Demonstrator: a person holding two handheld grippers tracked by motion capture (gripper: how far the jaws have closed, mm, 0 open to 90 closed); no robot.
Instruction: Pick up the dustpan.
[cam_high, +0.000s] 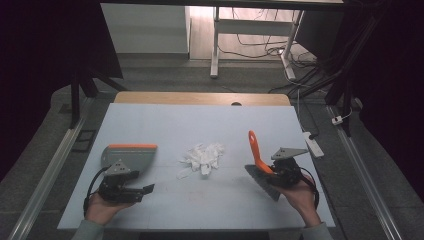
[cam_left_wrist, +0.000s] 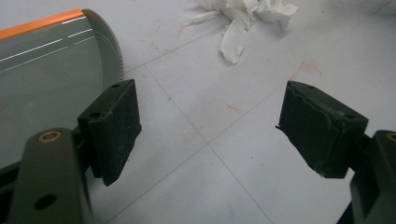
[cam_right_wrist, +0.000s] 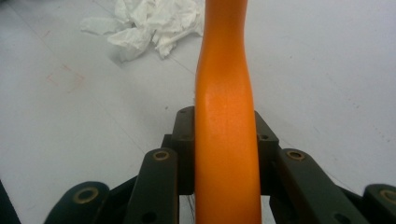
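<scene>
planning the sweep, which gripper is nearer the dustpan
Left. The left gripper sits open just in front of the dustpan, nearly touching it. The right gripper is across the table, beyond the crumpled tissue, shut on the brush.

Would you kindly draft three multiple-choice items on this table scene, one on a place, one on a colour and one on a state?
1. Where do the crumpled white tissues lie?
A. Between the dustpan and the brush
B. Inside the dustpan
C. At the table's far edge

2. What colour is the brush's handle?
A. Blue
B. Orange
C. White

3. How does the left tool stand?
A. Shut on the dustpan
B. Shut on a tissue
C. Open, with nothing between its jaws

Answers:
1. A, since the high view shows the tissues mid-table, dustpan to their left, brush to their right.
2. B, since the right gripper view shows an orange handle clamped in the right tool.
3. C, since the left gripper view shows bare table between the parted jaws.
</scene>
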